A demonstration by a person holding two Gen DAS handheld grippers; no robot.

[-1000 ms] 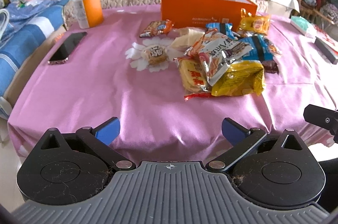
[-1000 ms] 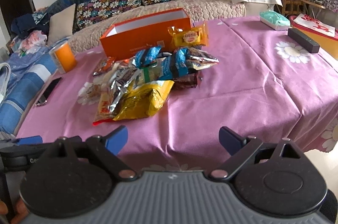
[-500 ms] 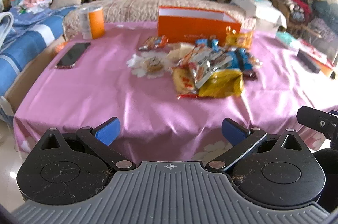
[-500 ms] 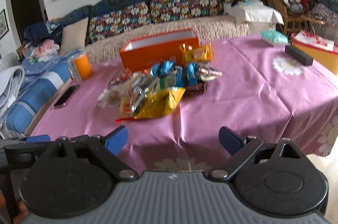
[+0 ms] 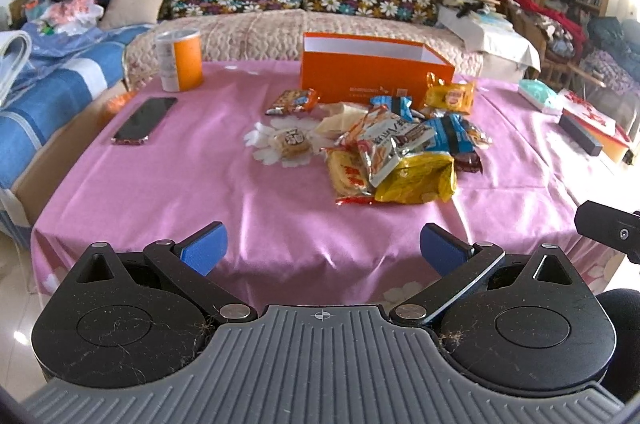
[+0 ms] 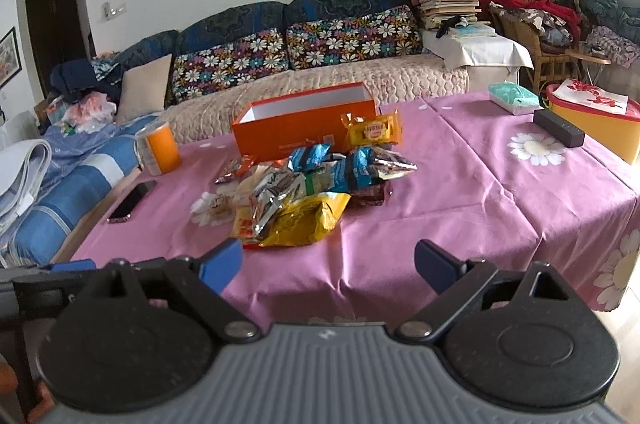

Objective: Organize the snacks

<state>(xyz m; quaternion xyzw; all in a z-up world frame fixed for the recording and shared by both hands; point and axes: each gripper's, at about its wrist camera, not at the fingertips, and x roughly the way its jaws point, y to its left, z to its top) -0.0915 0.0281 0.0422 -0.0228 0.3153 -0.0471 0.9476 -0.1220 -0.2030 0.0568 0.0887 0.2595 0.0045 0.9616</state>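
1. Left wrist view: left gripper and right gripper hang spread, empty, short of the snacks heaped before the orange box at twelve o'clock.
2. Grabbing into the heap risks dragging neighbouring packets off the table.

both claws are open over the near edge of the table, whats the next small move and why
Probably reach the right claw forward to the yellow bag: it is the nearest snack in the pile, nothing is held, and the orange box behind looks empty.

Surface finishes as I see them

Snack packets: glossy crinkled foil and plastic. Tabletop: pink cloth with satin sheen. Orange box: smooth matt card. Phone: glossy glass.
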